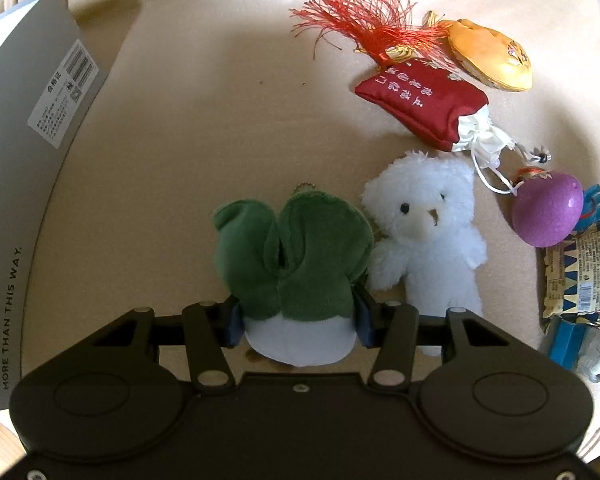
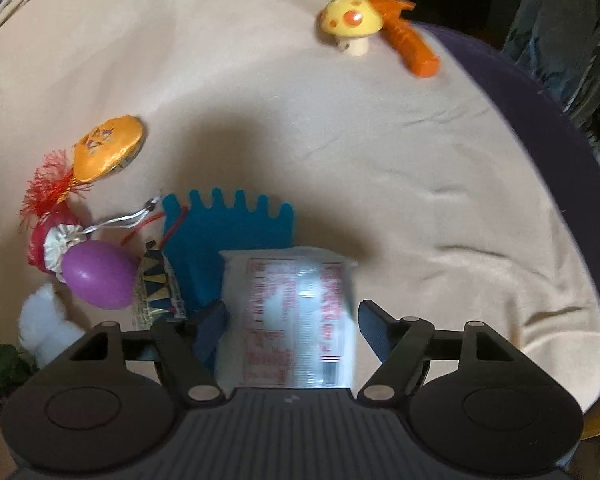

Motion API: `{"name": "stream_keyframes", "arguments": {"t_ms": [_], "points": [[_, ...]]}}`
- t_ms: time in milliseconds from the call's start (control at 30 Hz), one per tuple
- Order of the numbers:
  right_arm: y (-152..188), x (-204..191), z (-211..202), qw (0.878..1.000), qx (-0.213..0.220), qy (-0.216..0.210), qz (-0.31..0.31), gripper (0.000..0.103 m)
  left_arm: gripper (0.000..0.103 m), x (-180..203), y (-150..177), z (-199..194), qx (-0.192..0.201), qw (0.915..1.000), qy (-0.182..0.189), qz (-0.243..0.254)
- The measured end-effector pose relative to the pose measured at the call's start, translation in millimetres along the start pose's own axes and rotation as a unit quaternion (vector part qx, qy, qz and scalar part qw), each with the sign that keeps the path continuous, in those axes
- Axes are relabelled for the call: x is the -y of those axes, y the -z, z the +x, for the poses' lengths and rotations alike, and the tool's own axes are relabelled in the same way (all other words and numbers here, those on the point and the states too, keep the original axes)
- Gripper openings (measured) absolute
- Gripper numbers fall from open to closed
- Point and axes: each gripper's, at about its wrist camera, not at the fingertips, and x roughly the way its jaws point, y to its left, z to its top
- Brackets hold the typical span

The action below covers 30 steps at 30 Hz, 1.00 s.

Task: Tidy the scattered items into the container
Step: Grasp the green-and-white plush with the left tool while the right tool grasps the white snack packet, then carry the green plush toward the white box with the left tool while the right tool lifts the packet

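Note:
In the left wrist view my left gripper point(image 1: 298, 316) is shut on a green and white plush toy point(image 1: 296, 256), its blue pads pressed to the toy's sides. A white teddy bear point(image 1: 424, 232) lies just right of it. In the right wrist view my right gripper point(image 2: 292, 324) is open around a clear packet with red print point(image 2: 296, 316); the left pad touches it, the right pad stands apart. A grey paper bag point(image 1: 24, 152) stands at the left of the left wrist view.
On the beige cloth lie a red pouch with tassel point(image 1: 420, 100), an orange satin pouch point(image 1: 492, 56), a purple egg point(image 1: 548, 216), a snack packet point(image 1: 576, 280) and a blue felt comb shape point(image 2: 224, 236). A yellow mushroom toy point(image 2: 350, 20) and orange plastic piece point(image 2: 412, 44) lie far right.

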Motion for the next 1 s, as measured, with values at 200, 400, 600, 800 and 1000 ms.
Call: {"name": "stream_keyframes", "arguments": {"t_ms": [200,400,600,800,1000], "points": [[7,-2,13,1.000,-0.018,0.012,-0.005,0.079,0.050,1,-3,3,-0.002,1.0000,0.001,-0.004],[21,12,6,1.000,-0.013,-0.006,0.003,0.074,0.050,1,0,2,-0.005,1.0000,0.005,0.000],[60,37,-15,1.000,-0.014,-0.002,0.018,0.074,0.050,13,13,0,-0.010,0.9989,-0.009,0.045],[98,54,-35,0.999,-0.015,-0.021,0.036,0.075,0.050,31,35,-4,-0.023,0.9931,-0.015,0.114],[112,82,-46,0.982,-0.008,-0.115,0.148,0.074,0.050,7,36,-12,-0.040,0.9946,0.077,0.057]]}}
